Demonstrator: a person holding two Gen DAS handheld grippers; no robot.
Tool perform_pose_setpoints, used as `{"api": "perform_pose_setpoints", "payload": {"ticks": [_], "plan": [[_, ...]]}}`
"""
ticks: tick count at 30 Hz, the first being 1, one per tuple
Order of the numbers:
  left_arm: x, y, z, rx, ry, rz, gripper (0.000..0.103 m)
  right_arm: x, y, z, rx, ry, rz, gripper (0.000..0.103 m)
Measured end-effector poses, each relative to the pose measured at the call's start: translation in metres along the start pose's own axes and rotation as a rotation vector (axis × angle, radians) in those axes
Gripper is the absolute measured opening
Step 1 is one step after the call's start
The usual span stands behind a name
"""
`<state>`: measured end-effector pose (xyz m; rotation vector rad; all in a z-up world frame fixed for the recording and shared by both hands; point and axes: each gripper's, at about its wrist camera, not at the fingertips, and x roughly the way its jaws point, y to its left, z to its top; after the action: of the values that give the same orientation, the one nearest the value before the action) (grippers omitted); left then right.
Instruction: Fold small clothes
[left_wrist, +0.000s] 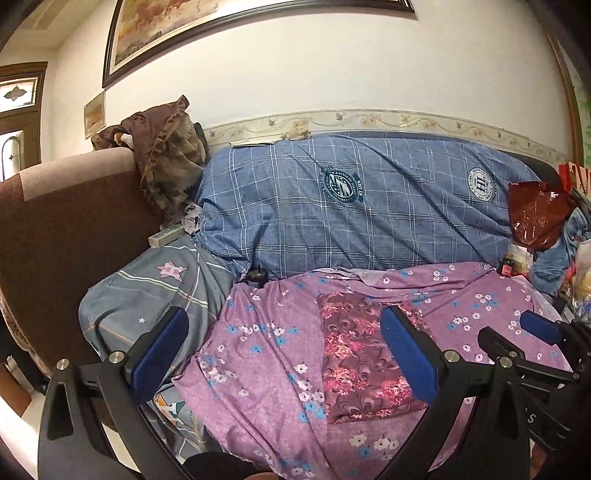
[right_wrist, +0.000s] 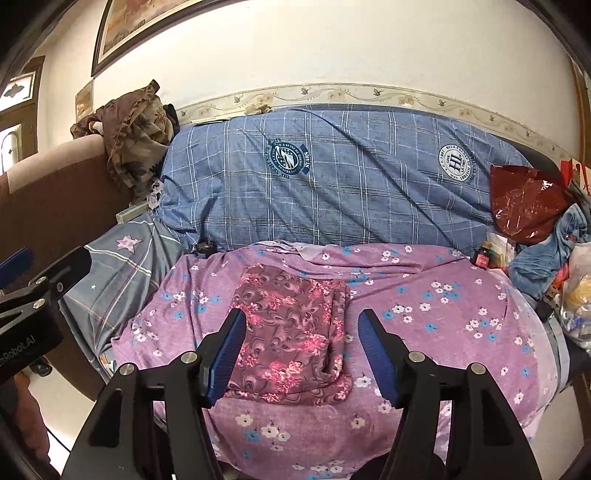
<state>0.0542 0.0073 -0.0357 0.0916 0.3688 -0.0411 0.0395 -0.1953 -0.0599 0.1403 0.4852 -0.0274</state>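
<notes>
Garment (right_wrist: 291, 332), maroon floral, is lying folded flat at centre of the purple sheet (right_wrist: 443, 314), apparently for finishing. Right tool (right_wrist: 299, 354) is hovering over it, jaws spread wide, holding nothing. Left tool (left_wrist: 284, 354), at nine o'clock, is likewise gaping empty.

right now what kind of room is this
Probably a lived-in home room, a bedroom or sitting room: a folded floral garment lies on a purple flowered sheet, with a blue plaid quilt behind and a framed painting on the wall.
</notes>
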Motion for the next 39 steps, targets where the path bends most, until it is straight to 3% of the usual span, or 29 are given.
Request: {"api": "perform_pose_setpoints", "payload": {"ticks": [39], "plan": [[0.021, -0.004, -0.01, -0.02, 0.041, -0.032, 0.103, 0.006, -0.001, -0.008, -0.06, -0.002, -0.123, 0.065]]}}
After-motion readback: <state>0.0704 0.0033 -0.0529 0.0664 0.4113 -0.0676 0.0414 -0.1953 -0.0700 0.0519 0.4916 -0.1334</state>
